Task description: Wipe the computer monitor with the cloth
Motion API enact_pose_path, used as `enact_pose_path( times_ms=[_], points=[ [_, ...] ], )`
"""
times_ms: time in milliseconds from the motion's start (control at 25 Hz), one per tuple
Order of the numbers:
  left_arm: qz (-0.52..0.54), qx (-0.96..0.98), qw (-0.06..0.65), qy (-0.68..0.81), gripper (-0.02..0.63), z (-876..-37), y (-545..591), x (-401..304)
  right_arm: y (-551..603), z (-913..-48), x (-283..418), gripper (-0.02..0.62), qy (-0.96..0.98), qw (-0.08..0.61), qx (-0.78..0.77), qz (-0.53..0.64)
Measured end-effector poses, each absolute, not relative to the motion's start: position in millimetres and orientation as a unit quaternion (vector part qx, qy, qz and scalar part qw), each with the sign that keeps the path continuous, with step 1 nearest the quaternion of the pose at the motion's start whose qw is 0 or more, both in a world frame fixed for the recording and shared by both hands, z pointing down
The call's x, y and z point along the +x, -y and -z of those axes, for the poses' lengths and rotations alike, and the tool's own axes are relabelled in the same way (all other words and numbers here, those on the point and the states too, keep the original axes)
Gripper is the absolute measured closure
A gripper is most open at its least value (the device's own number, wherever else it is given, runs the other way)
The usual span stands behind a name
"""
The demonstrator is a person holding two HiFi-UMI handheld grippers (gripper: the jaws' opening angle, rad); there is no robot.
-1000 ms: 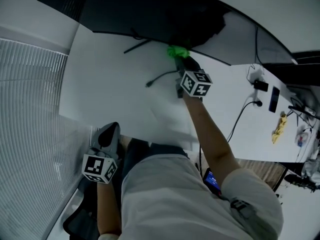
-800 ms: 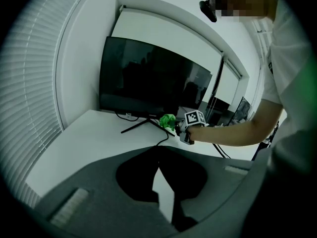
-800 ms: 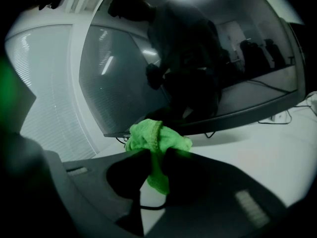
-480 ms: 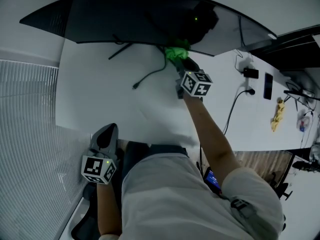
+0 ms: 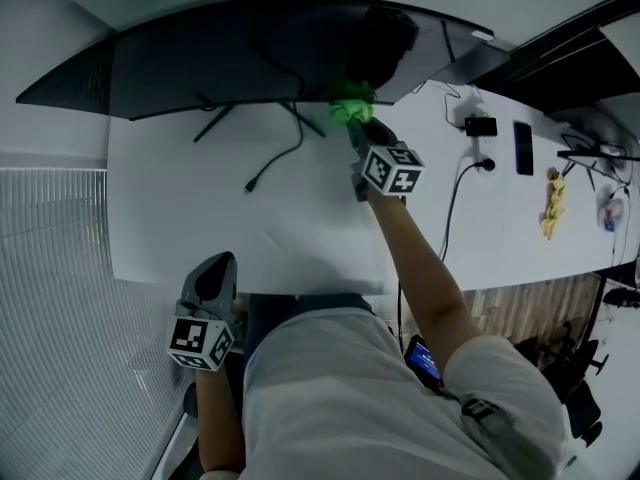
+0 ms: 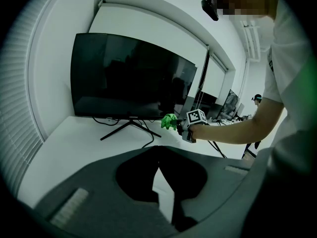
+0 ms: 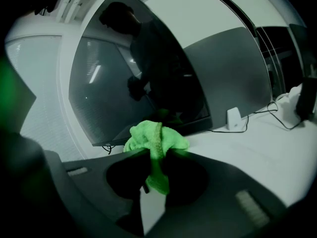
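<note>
Right tongs (image 7: pixel 153 157): clamped on the green cloth (image 7: pixel 157 137).
Cloth: far across the surface (image 5: pixel 190 208), at the monitor (image 5: pixel 240 58) lower edge, right of its stand; contact likely, not certain.
Left tongs (image 6: pixel 159 168): tips together, empty, near left.

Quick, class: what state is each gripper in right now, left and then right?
Left gripper: closed, holding nothing.
Right gripper: closed on the green cloth.
</note>
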State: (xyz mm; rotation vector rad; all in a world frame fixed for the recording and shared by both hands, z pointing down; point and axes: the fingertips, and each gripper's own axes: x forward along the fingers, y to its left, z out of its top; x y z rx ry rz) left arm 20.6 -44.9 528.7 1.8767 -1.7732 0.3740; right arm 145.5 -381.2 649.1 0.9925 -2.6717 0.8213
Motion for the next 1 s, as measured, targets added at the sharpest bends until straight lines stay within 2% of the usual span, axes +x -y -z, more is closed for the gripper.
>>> enact_pose_path(
  times_ms=[640, 1000],
  points=[
    [-0.169, 0.746, 0.251, 0.593, 0.598, -531, 74, 34, 405, -631, 221, 0.515, 0.875, 0.050, 0.396, -0.274],
    [-0.167, 0.761, 0.239, 0.580, 0.598, -525, 86, 33, 405, -594, 232, 0.515, 0.897, 0.055, 0.378, -0.223]
  ],
)
